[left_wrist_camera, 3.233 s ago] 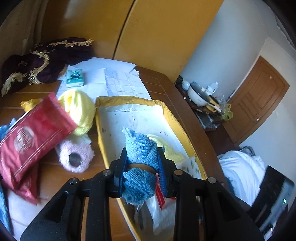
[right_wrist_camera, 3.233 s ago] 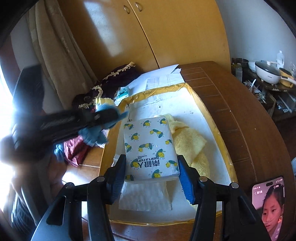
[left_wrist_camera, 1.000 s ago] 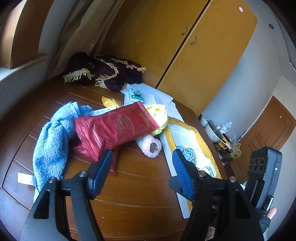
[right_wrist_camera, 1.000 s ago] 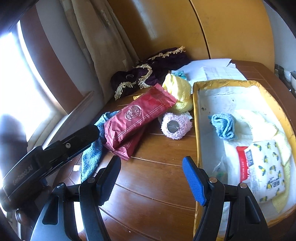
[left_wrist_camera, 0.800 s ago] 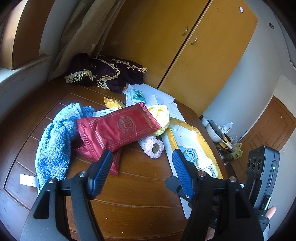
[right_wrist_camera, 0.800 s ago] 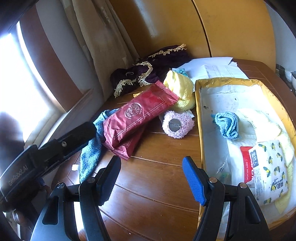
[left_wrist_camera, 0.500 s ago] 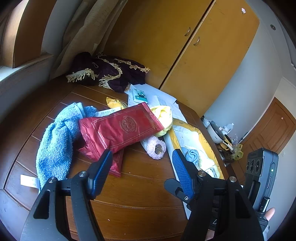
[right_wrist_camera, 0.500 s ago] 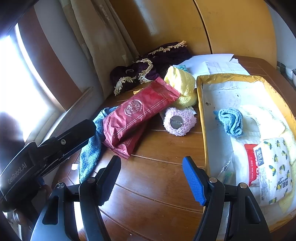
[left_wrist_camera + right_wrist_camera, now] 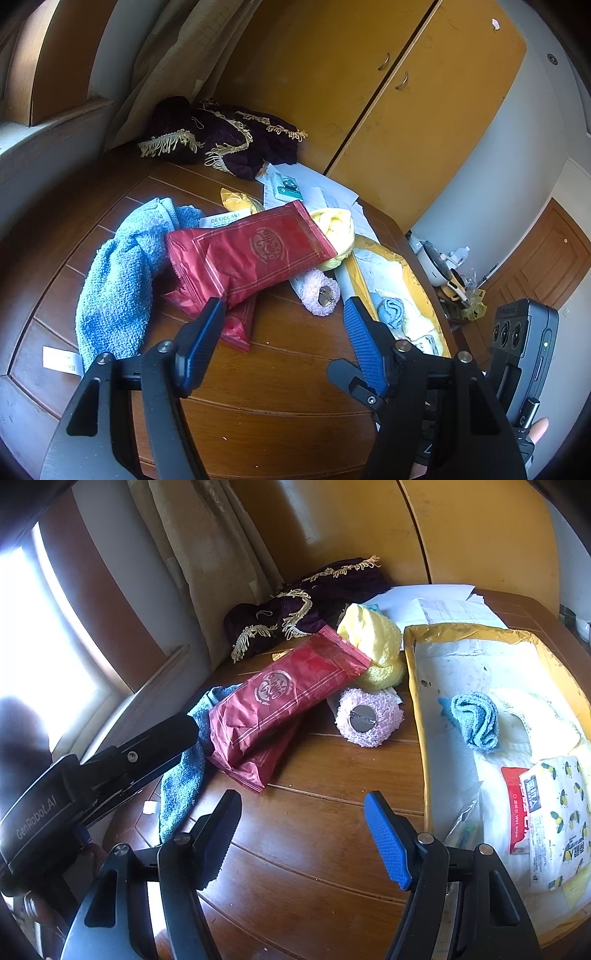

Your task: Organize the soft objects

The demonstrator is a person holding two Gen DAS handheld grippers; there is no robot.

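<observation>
Wooden table (image 9: 295, 387) | red packet (image 9: 251, 258) on blue towel (image 9: 118, 288) — both jaws spread, empty

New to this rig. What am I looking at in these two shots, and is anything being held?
No robot arm here: a person carries a two-finger clamp in each hand, each with a fisheye camera looking along its fingers. One picture is from the left gripper, the other from the right gripper; the left tool also shows at the left edge of the right view. Both are open and hold nothing. On the wooden table lie a blue towel, a red packet, a yellow cloth and a pink fuzzy roll. The yellow-rimmed tray holds a small blue cloth and a pack of wipes.
</observation>
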